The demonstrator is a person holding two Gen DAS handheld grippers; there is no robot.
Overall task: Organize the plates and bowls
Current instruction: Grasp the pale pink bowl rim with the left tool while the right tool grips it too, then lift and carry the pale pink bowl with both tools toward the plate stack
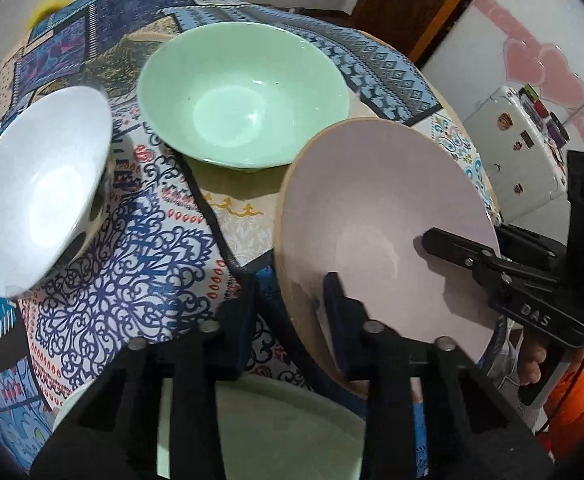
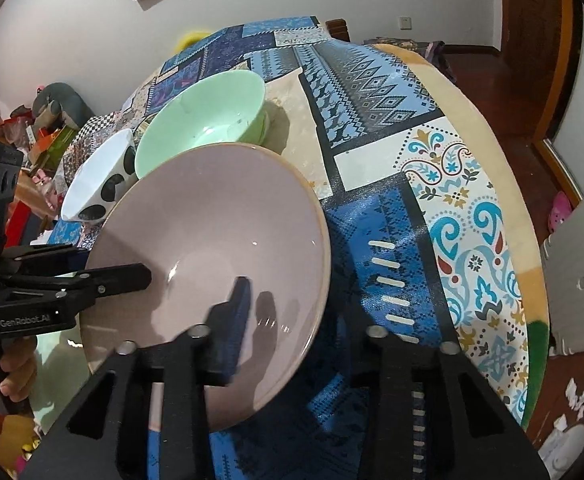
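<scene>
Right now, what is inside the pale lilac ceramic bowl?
No food: only one finger of each tool, left tool and right tool, clamping opposite rims of the pale lilac ceramic bowl. The fingers hide small patches.

Centre frame: pink bowl point(image 2: 212, 248) pinched at its near rim by right gripper point(image 2: 292, 328) (left gripper point(image 2: 132, 276) on left rim); behind, green bowl point(image 2: 204, 116).

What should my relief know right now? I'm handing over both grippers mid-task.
Left gripper: shut on the pink bowl rim, one finger inside.
Right gripper: shut on another part of that rim.
Pink bowl is tilted over the green plate; green bowl and white bowl sit separately on the table beyond.
Done: nothing stacked yet.
Left: probably nest the bowls, then place the plate.
</scene>
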